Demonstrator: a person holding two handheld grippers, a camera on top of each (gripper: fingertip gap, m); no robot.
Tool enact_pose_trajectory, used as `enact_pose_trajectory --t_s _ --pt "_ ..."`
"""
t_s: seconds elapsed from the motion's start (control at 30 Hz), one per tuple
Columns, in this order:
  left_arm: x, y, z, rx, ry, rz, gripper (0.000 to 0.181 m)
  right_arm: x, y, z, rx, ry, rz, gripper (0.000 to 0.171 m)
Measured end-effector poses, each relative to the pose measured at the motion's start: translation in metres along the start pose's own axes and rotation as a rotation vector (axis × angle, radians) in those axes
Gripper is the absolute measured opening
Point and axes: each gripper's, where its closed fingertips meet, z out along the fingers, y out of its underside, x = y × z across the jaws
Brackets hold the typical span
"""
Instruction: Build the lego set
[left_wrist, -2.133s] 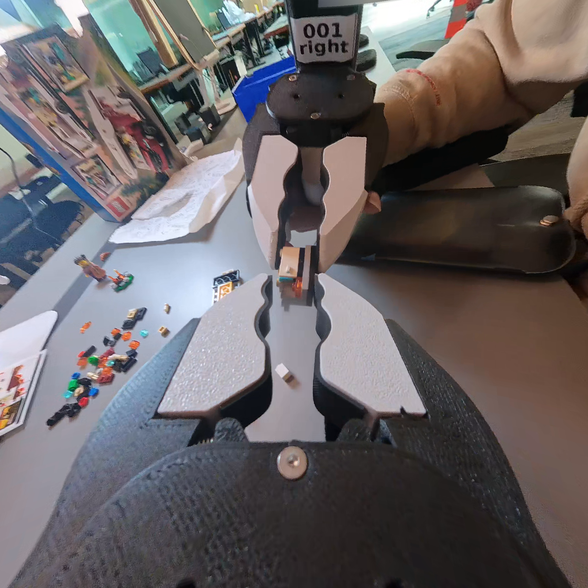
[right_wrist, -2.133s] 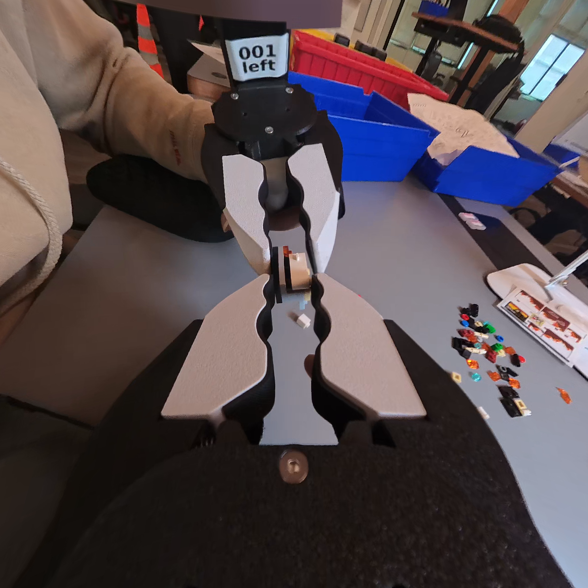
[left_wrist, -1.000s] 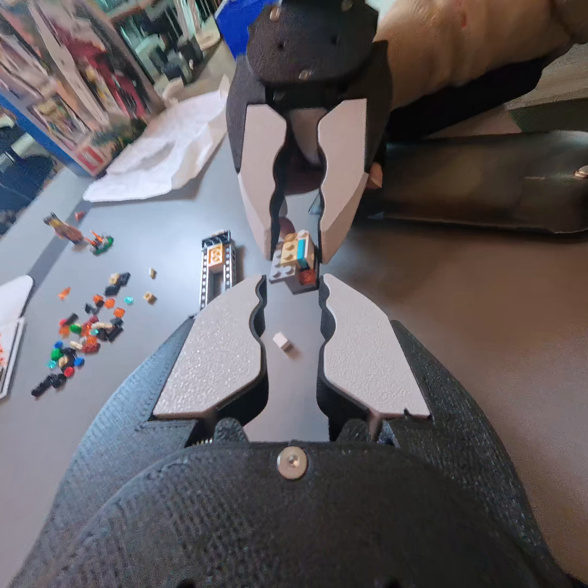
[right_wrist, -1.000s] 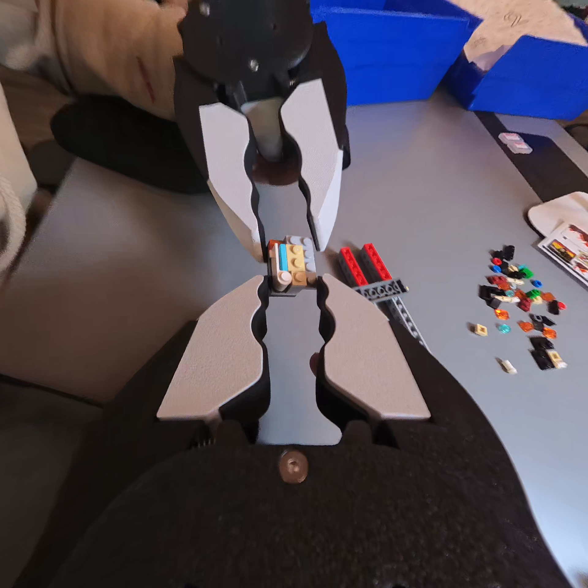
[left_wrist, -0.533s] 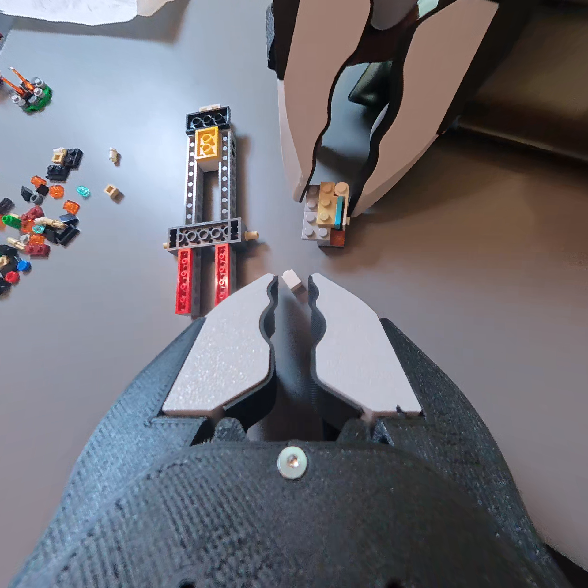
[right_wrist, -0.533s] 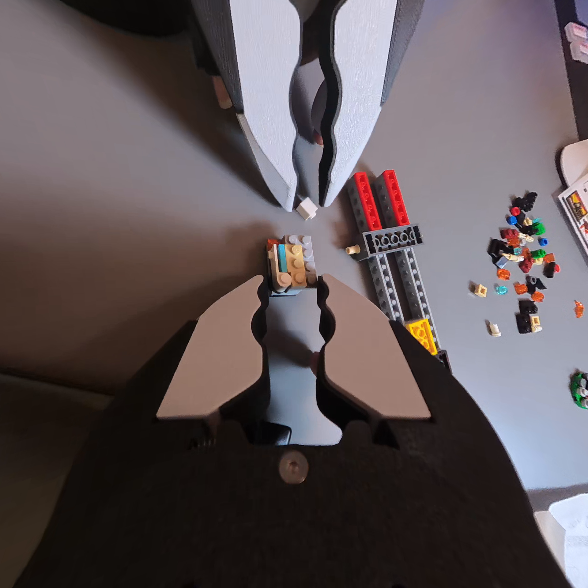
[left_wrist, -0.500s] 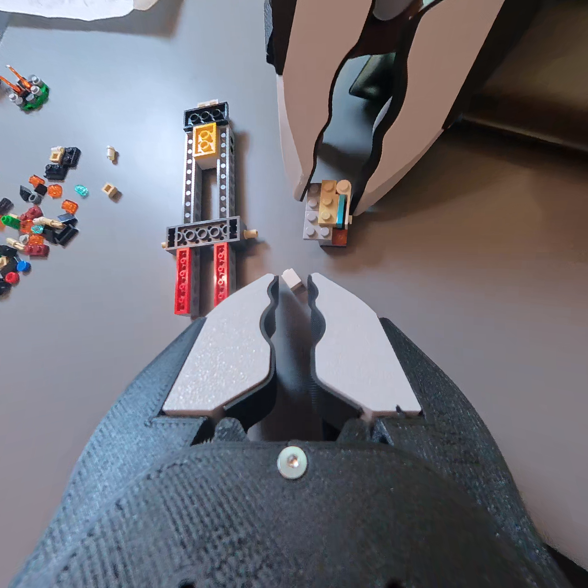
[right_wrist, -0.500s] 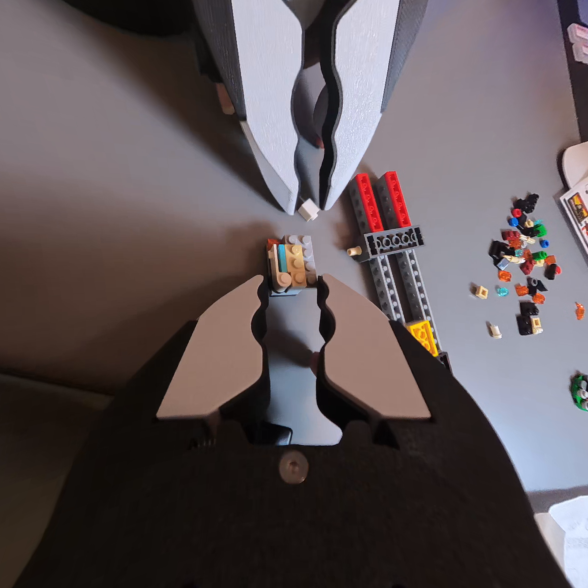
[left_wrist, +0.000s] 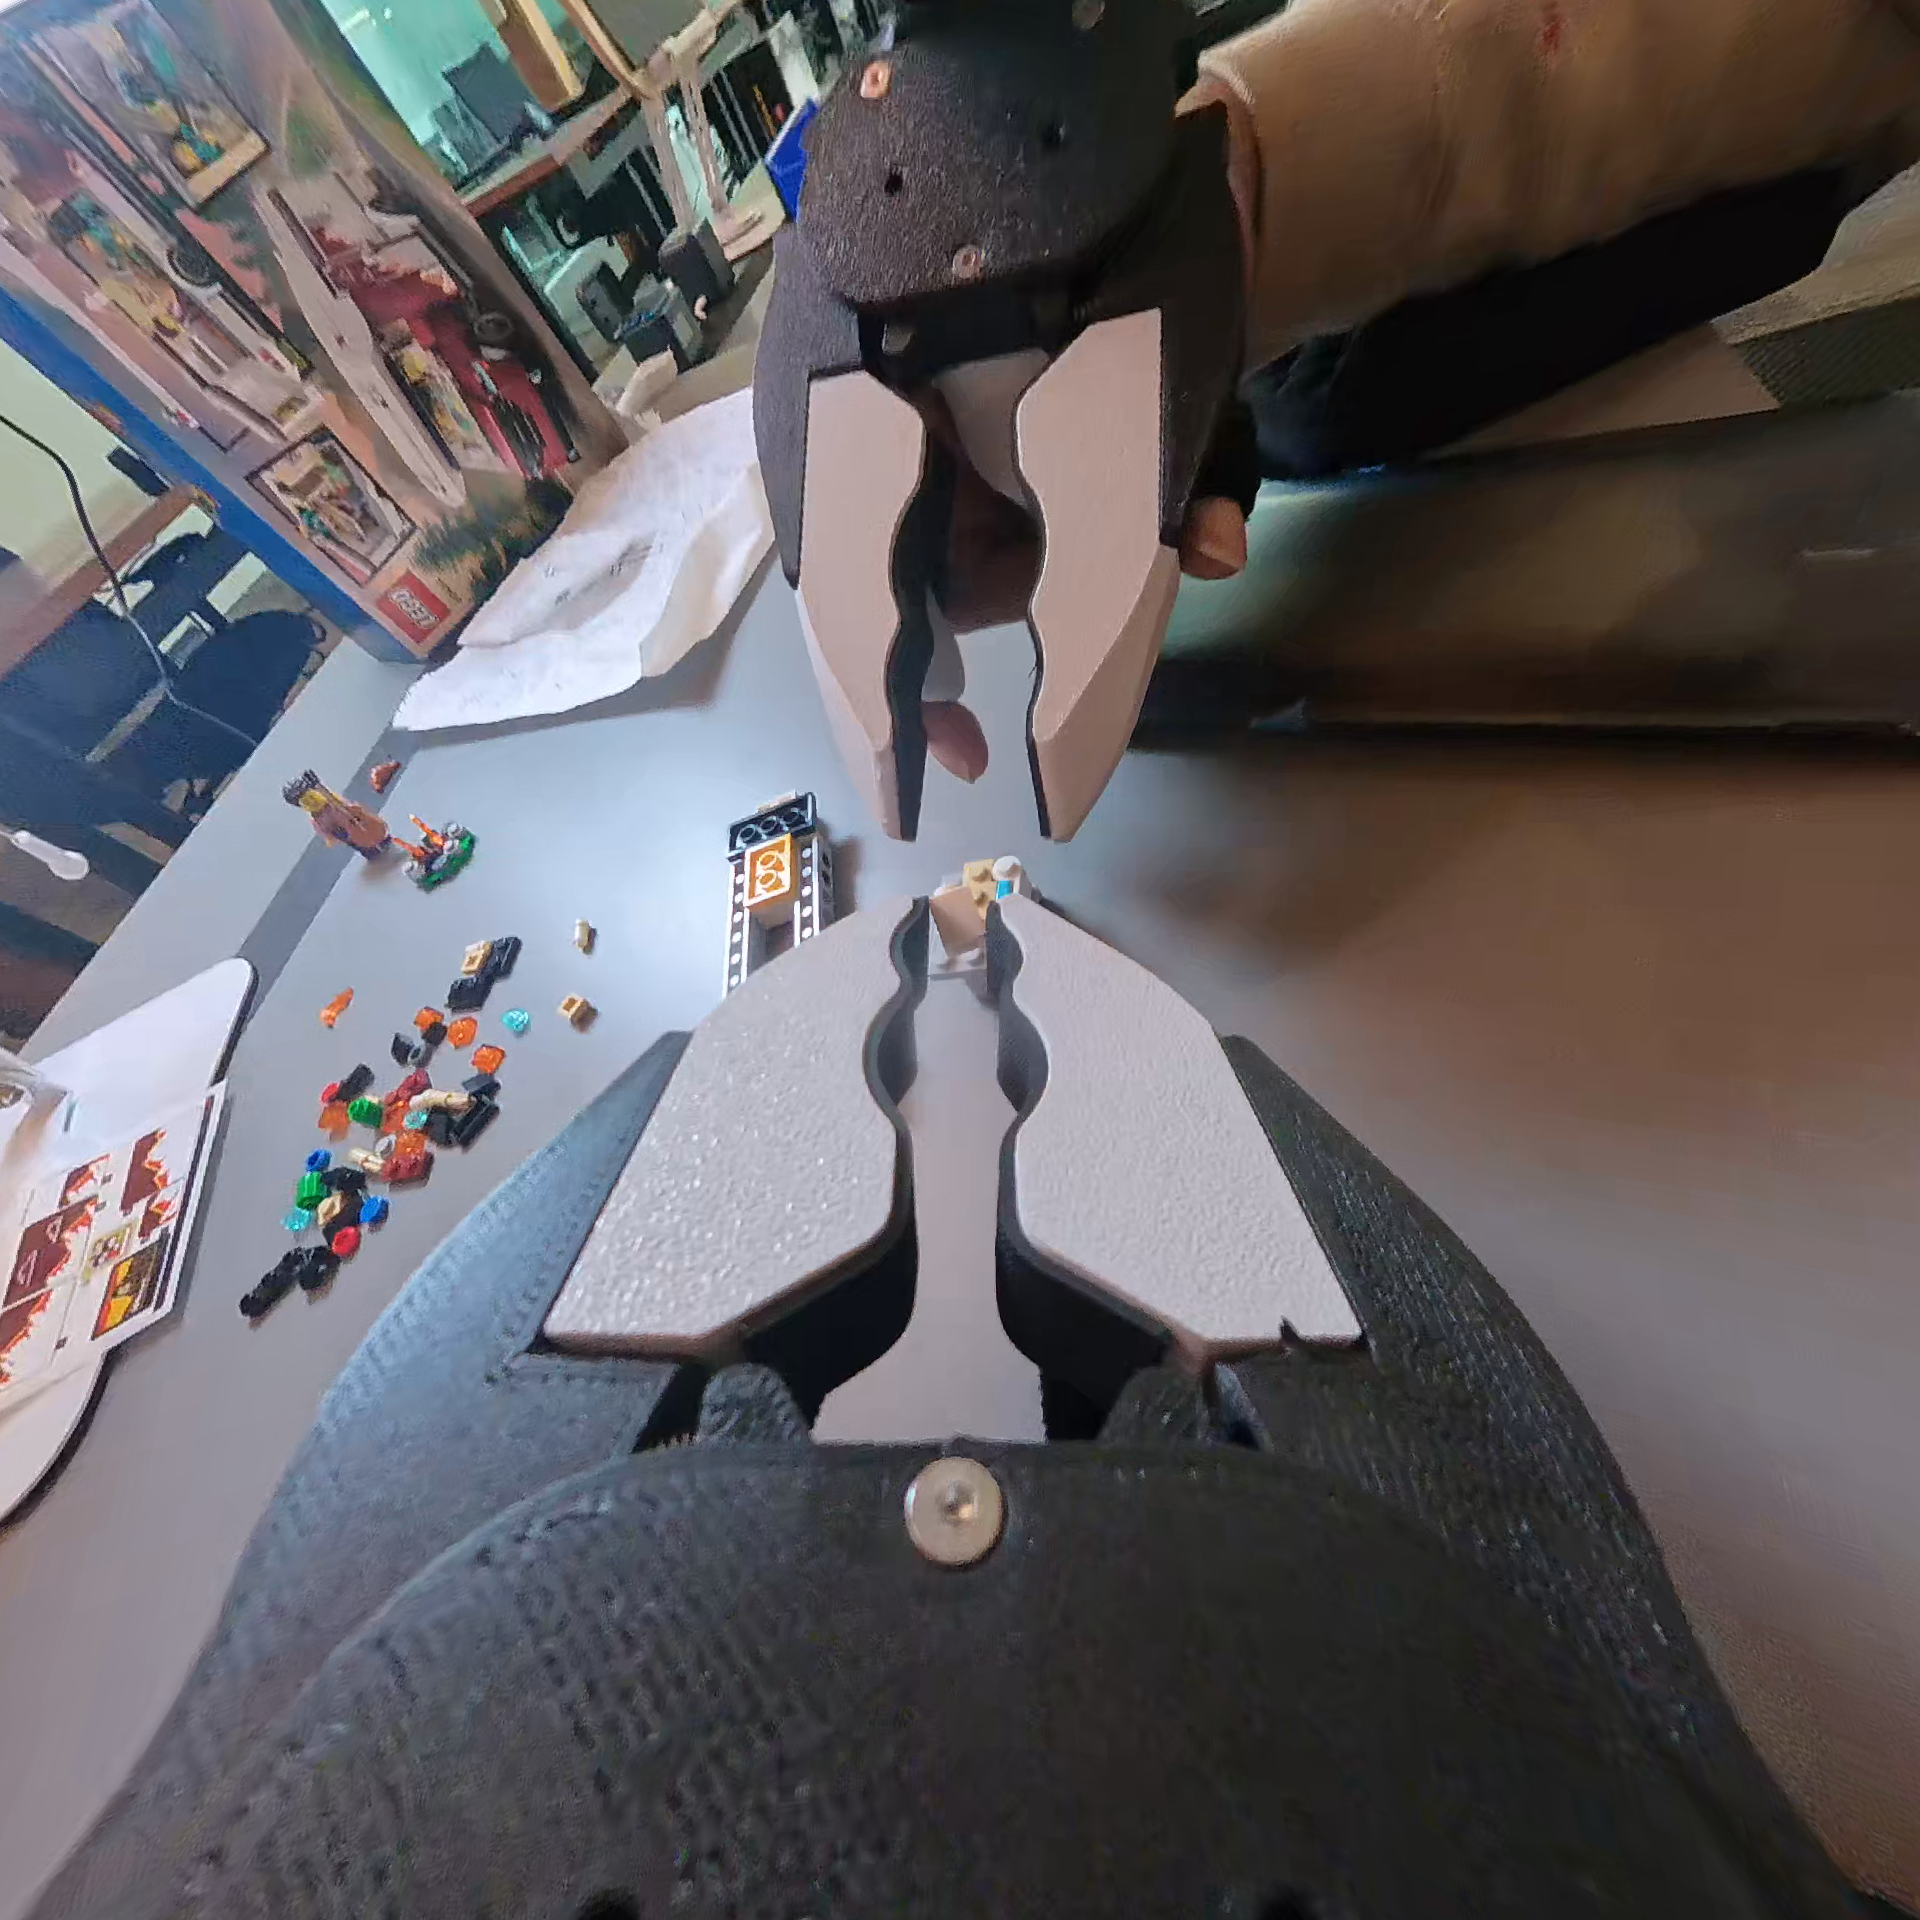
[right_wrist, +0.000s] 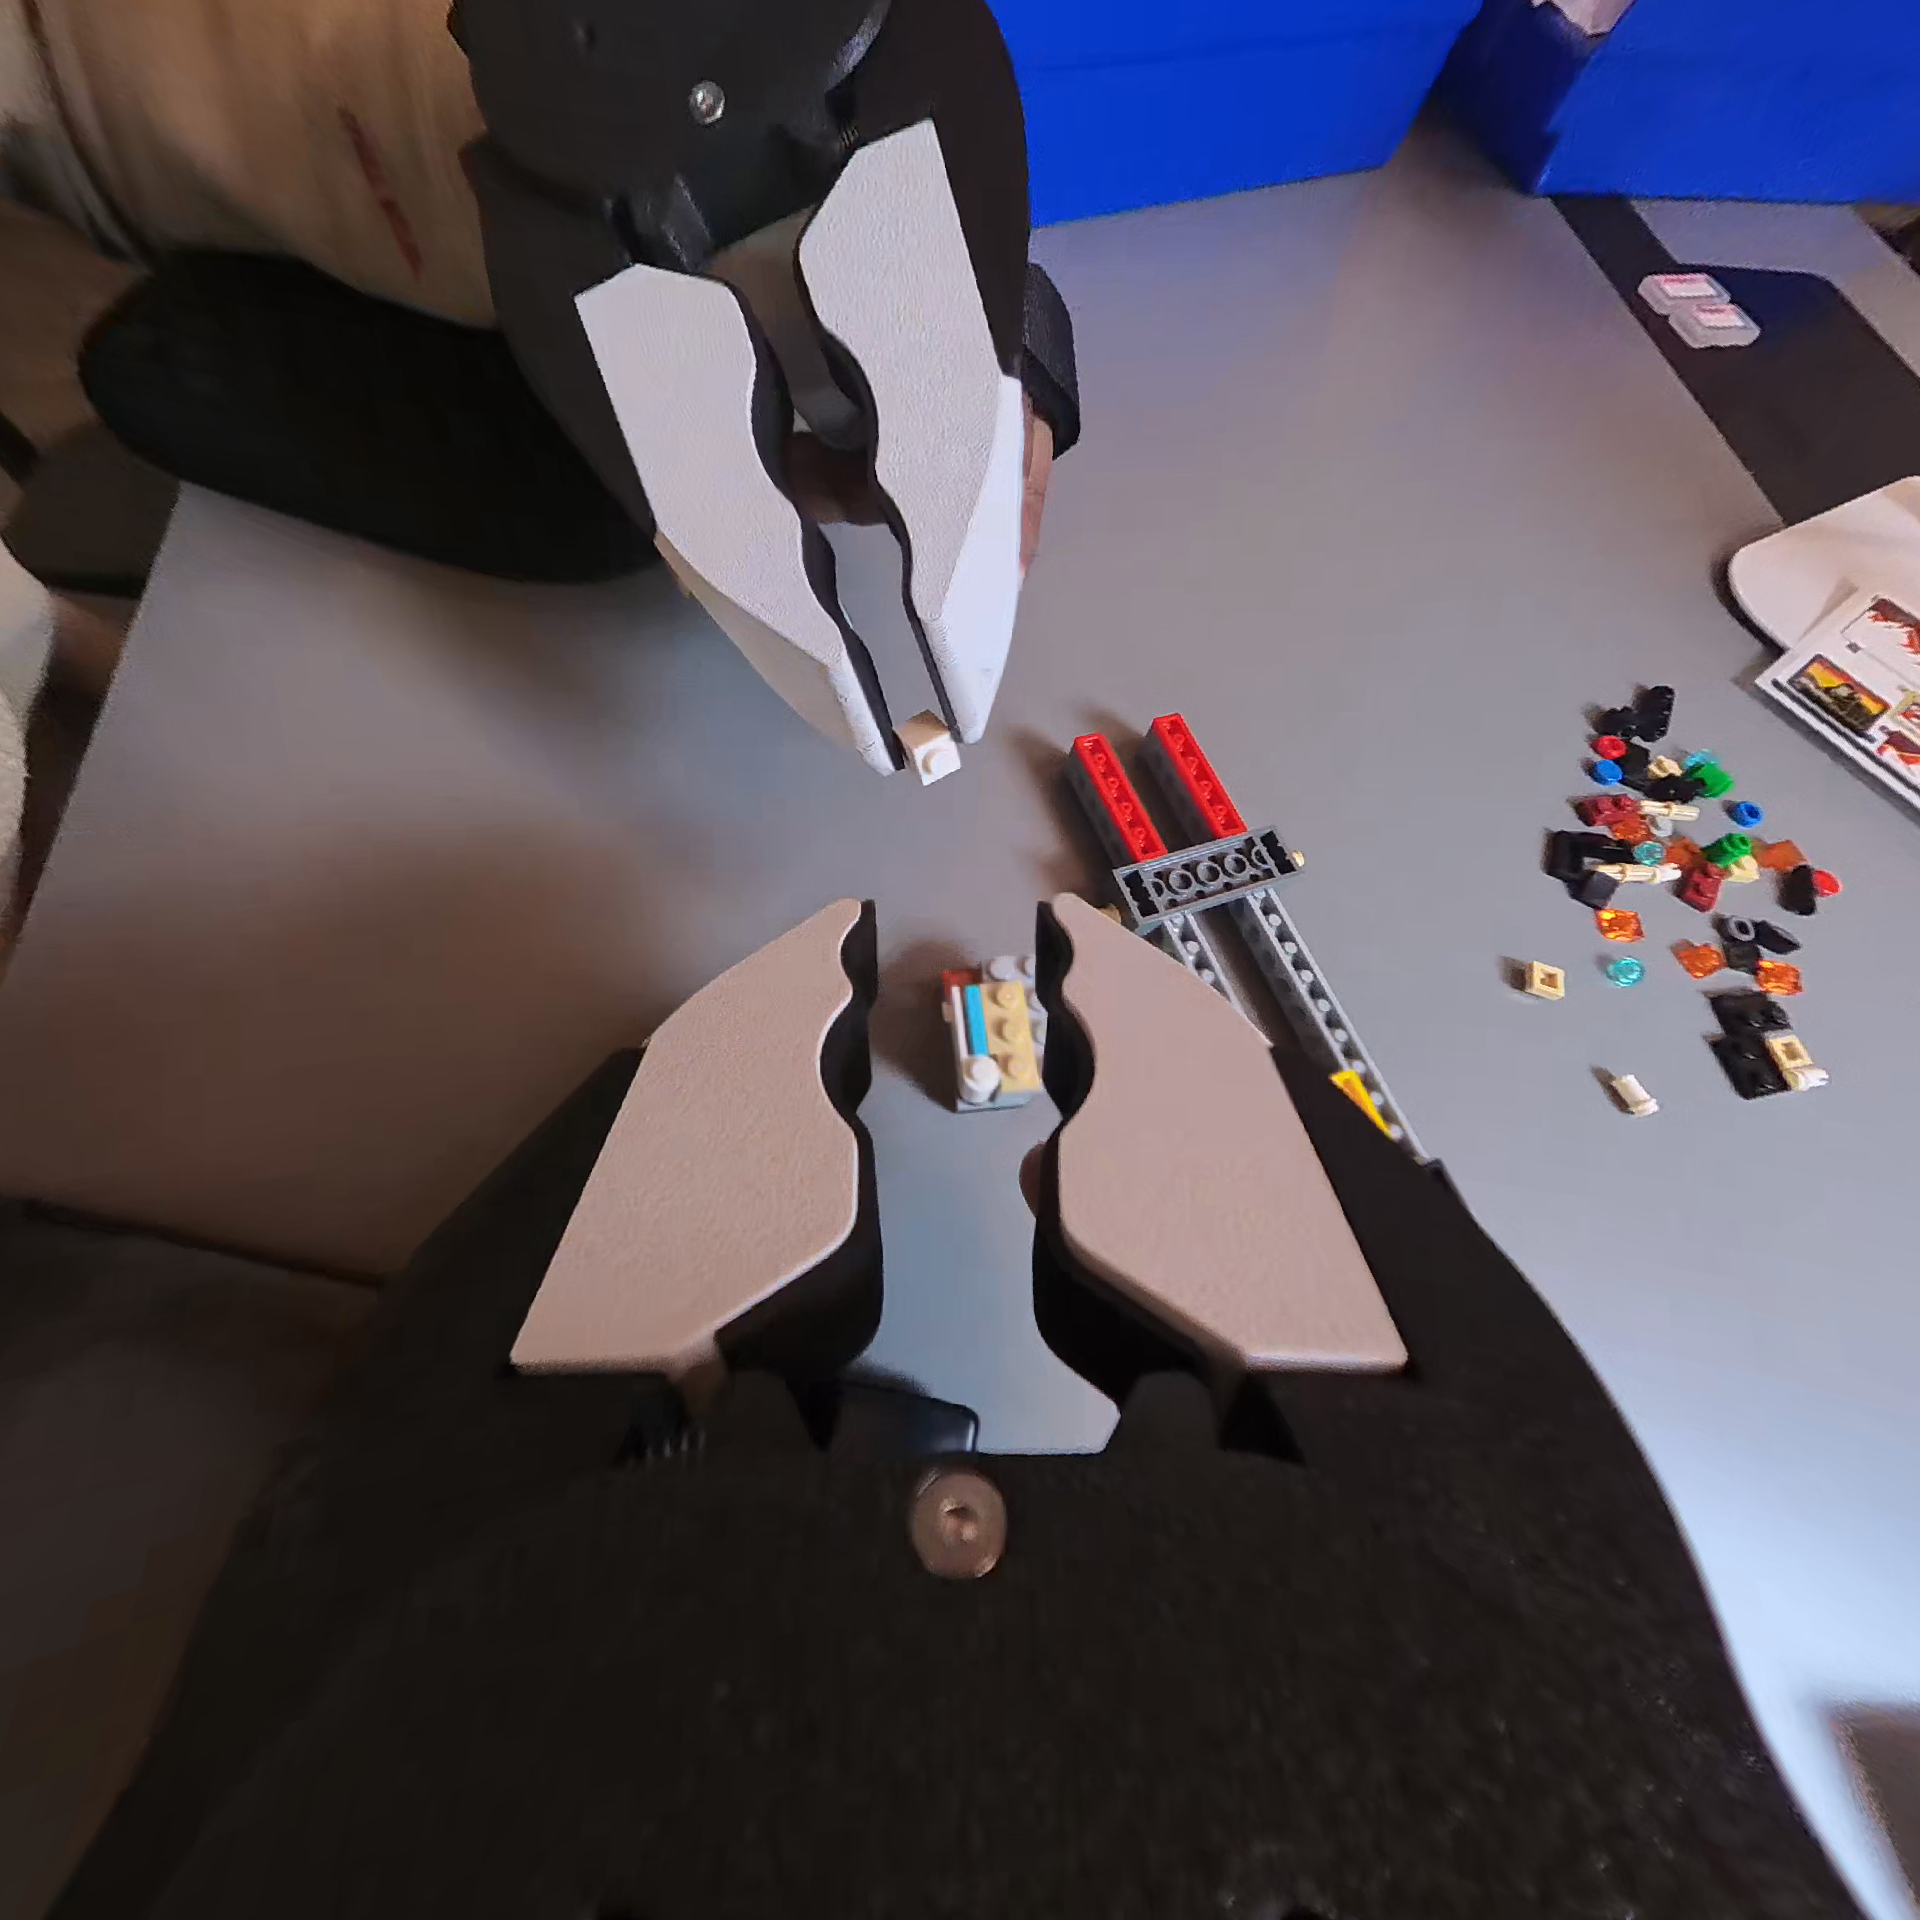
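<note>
Change: I am now lifting the small white brick, pinched in my left gripper; half a second ago it lay on the grey table.
Right gripper: gaping, holding nothing, straddling the tan-and-grey sub-assembly, which is sitting released on the table.
Meaning: I am judging this brick goes onto it next.
Unclear: left wrist view is hiding the brick's studs; long beam frame partly covered.

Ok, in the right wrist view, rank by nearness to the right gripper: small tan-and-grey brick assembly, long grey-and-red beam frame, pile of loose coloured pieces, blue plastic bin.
1. small tan-and-grey brick assembly: between the right gripper fingers.
2. long grey-and-red beam frame: just right.
3. pile of loose coloured pieces: farther right.
4. blue plastic bin: far edge.
</note>
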Motion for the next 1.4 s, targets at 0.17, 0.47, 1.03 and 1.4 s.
enact_pose_trajectory --t_s 0.17,0.47,1.03,1.4 --pt "0.008 -0.019 -0.003 0.109 0.016 0.027 0.01 -0.014 -0.019 0.004 0.119 -0.077 0.061 0.024" --pt "0.009 -0.024 -0.005 0.133 -0.013 0.08 0.01 -0.024 -0.035 -0.001 0.229 -0.242 0.285 0.018" --pt "0.004 -0.028 -0.007 0.15 -0.057 0.094 0.008 -0.017 -0.046 -0.01 0.318 -0.337 0.492 0.018" --pt "0.005 -0.042 -0.013 0.208 -0.115 0.192 0.008 -0.022 -0.055 -0.011 0.358 -0.454 0.662 0.013"
